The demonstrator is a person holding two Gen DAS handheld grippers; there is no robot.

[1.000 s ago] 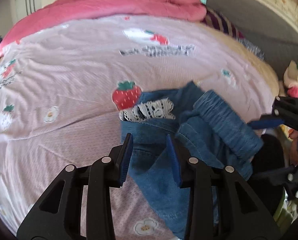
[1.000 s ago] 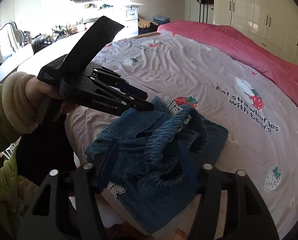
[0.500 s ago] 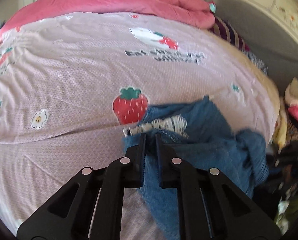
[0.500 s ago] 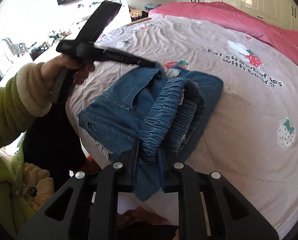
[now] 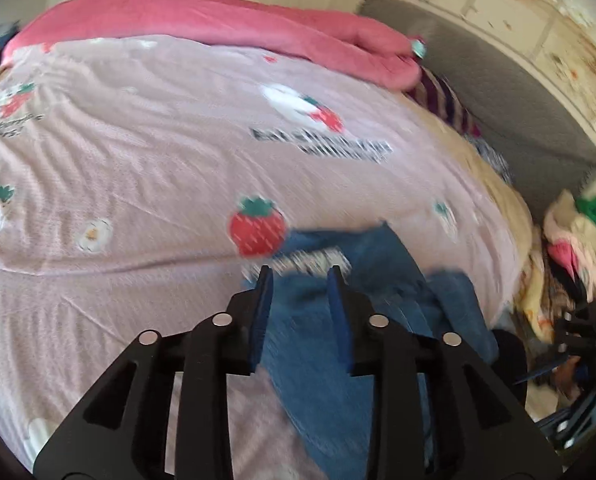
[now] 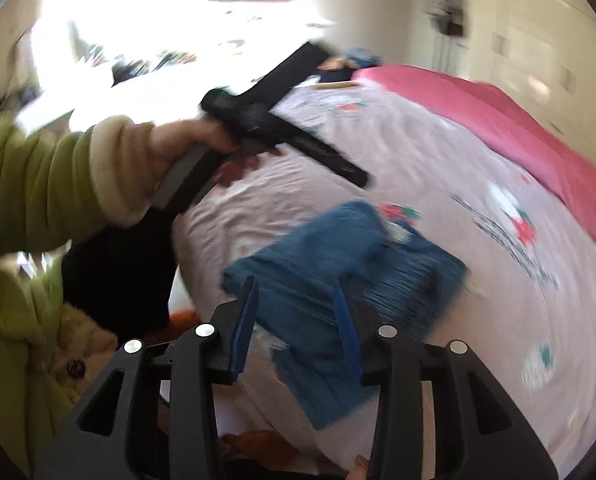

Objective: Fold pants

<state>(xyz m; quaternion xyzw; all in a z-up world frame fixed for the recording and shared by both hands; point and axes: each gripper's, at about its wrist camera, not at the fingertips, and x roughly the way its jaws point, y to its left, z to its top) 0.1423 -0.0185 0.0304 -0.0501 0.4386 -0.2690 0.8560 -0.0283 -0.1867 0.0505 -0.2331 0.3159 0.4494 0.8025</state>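
The blue denim pants [image 6: 338, 276] lie folded in a compact pile on the pink strawberry bedsheet [image 6: 438, 184] near the bed's edge; they also show in the left wrist view [image 5: 362, 320], with a strip of white lace trim [image 5: 310, 258]. My left gripper [image 5: 300, 276] is open and empty, just above the near side of the pants. My right gripper [image 6: 294, 288] is open and empty, hovering over the pants' near edge. The left gripper also shows in the right wrist view [image 6: 354, 174], lifted above the pants. Both views are motion-blurred.
A pink duvet [image 5: 218, 24] is bunched along the far side of the bed. A grey headboard [image 5: 498, 92] and a pile of clothes [image 5: 574, 240] stand to the right. The bed's edge [image 6: 202, 272] runs just left of the pants.
Both grippers were shut on the denim half a second ago; now both have opened, let go and pulled back. The pants have dropped flat on the sheet.
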